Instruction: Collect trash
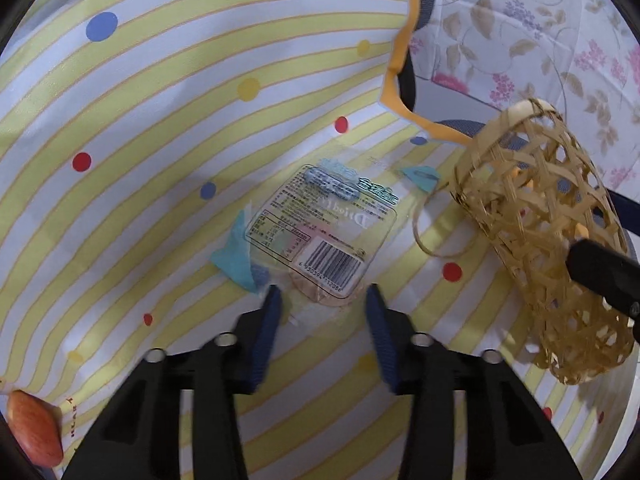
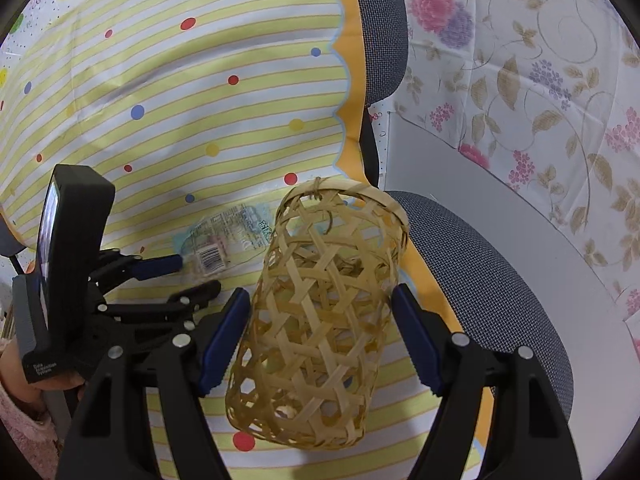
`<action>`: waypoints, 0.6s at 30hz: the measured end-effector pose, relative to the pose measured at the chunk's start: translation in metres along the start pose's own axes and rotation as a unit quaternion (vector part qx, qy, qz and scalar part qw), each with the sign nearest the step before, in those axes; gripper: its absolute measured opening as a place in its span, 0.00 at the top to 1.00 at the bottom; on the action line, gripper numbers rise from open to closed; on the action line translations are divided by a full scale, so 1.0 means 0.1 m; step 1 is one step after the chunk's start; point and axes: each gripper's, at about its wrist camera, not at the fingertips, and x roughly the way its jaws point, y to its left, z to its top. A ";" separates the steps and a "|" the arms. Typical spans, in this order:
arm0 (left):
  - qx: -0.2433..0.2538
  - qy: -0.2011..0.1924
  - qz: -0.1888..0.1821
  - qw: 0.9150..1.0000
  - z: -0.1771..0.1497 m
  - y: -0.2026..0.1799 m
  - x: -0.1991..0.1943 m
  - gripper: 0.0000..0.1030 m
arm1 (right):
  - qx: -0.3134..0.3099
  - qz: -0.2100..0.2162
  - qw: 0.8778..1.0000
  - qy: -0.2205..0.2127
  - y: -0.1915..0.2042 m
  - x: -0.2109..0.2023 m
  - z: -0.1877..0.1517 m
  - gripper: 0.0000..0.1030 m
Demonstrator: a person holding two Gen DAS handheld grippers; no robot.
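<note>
The cloth has yellow and white stripes with red, blue and yellow dots. On it, the wrapper is clear with a black barcode; beside it, the basket is tan

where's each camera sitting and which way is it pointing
Left wrist: on the left gripper, angled down at the clear wrapper on the striped cloth; own fingers show.
Right wrist: on the right gripper, facing the woven basket it holds; a pink sleeve shows.
Shared: wrapper, basket, cloth.
</note>
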 end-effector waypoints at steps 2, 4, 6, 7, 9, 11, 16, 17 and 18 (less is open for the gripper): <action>-0.004 -0.001 0.003 1.000 0.02 0.02 0.01 0.92 | 0.002 0.003 1.000 -0.002 -0.03 0.01 0.00 0.30; -0.009 -0.003 0.009 1.000 0.02 0.04 -0.01 0.99 | 0.009 0.008 1.000 -0.005 -0.06 -0.01 0.00 0.30; -0.012 -0.012 0.011 1.000 -0.03 0.04 -0.08 1.00 | 0.013 0.013 1.000 -0.010 -0.09 -0.06 -0.01 0.30; -0.017 -0.019 0.005 1.000 -0.06 0.04 -0.15 1.00 | 0.012 0.014 1.000 -0.014 -0.10 -0.11 -0.01 0.30; -0.027 -0.033 -0.001 0.999 -0.16 0.04 -0.32 1.00 | 0.012 0.018 1.000 -0.021 -0.11 -0.19 -0.02 0.30; -0.045 -0.045 -0.016 0.998 -0.25 0.07 -0.49 1.00 | 0.013 0.022 0.999 -0.025 -0.13 -0.26 -0.04 0.30; -0.082 -0.068 -0.035 0.994 -0.59 0.08 -0.96 1.00 | 0.006 0.048 0.999 -0.009 -0.03 -0.40 -0.23 0.30; -0.090 -0.070 -0.035 0.993 -0.67 0.09 -1.06 1.00 | -0.001 0.054 0.999 -0.002 0.02 -0.43 -0.30 0.32; -0.100 -0.072 -0.034 0.992 -0.78 0.11 -1.17 1.00 | -0.008 0.060 0.998 0.003 0.06 -0.45 -0.36 0.32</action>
